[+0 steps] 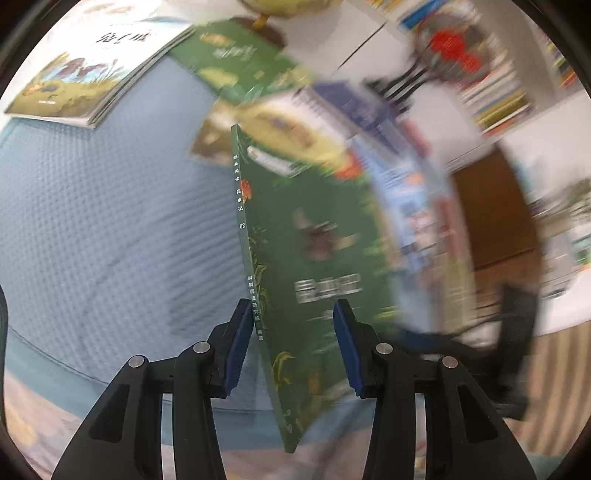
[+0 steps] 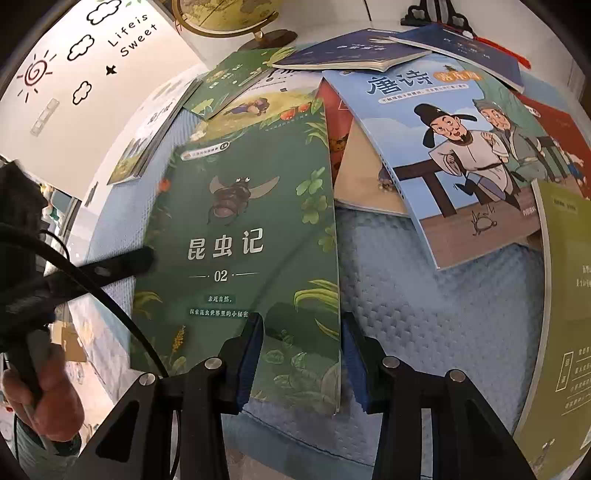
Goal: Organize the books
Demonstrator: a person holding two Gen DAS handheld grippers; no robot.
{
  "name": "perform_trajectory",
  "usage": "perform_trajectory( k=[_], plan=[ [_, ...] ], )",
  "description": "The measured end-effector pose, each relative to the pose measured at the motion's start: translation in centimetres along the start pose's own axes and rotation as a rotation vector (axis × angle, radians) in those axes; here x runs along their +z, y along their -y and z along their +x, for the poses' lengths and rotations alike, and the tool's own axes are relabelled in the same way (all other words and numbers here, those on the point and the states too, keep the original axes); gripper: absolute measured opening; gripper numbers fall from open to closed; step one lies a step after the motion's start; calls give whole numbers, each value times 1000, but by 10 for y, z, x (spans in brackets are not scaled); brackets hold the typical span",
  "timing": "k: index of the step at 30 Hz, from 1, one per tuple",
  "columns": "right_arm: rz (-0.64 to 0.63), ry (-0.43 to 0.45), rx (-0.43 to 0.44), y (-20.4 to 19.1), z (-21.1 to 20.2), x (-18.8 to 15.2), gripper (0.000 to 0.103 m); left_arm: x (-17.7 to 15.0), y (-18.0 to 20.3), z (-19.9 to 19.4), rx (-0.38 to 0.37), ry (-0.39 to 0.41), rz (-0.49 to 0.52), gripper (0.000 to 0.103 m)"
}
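Observation:
A green insect book marked 02 (image 1: 317, 236) stands on edge between the fingers of my left gripper (image 1: 288, 321), its spine by the left pad; the jaws are wide apart. In the right wrist view the same book (image 2: 243, 236) appears face-on, its lower part between the spread fingers of my right gripper (image 2: 303, 332). The left gripper's finger (image 2: 122, 264) reaches the book's left edge. A blue poetry book (image 2: 461, 158), dark blue books (image 2: 351, 51) and other green books (image 2: 229, 77) lie scattered on the blue quilted cloth (image 2: 424, 295).
A globe (image 2: 225, 18) stands at the back of the table. A stack of thin picture books (image 1: 77, 74) lies at the far left. An olive-yellow book (image 2: 561, 295) lies at the right edge. A white wall with drawings (image 2: 74, 74) is on the left.

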State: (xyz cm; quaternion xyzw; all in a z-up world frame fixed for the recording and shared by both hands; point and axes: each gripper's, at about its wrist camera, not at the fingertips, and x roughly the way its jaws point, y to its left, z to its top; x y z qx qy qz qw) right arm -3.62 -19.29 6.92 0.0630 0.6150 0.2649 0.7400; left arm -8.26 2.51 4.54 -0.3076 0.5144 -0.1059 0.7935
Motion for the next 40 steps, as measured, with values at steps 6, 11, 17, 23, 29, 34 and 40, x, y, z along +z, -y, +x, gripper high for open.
perform_trajectory(
  k=[6, 11, 17, 23, 29, 34, 40],
  plan=[
    [19, 5, 24, 4, 0, -1, 42, 0, 15, -10, -111, 48, -10, 41],
    [22, 9, 30, 5, 0, -2, 42, -8, 7, 3, -13, 53, -17, 40],
    [3, 27, 15, 1, -1, -8, 48, -13, -8, 12, -65, 19, -99, 40],
    [-18, 31, -5, -4, 1, -7, 50, -19, 11, 26, -46, -24, -62, 40],
    [70, -8, 99, 8, -2, -4, 57, -15, 22, 29, -13, -14, -51, 26],
    [203, -16, 294, 30, -15, 0, 57, -8, 45, 24, 2, 7, 34, 26],
    [260, -19, 360, 44, -18, 5, 57, 4, 34, 23, -135, -2, -69, 26]
  ],
)
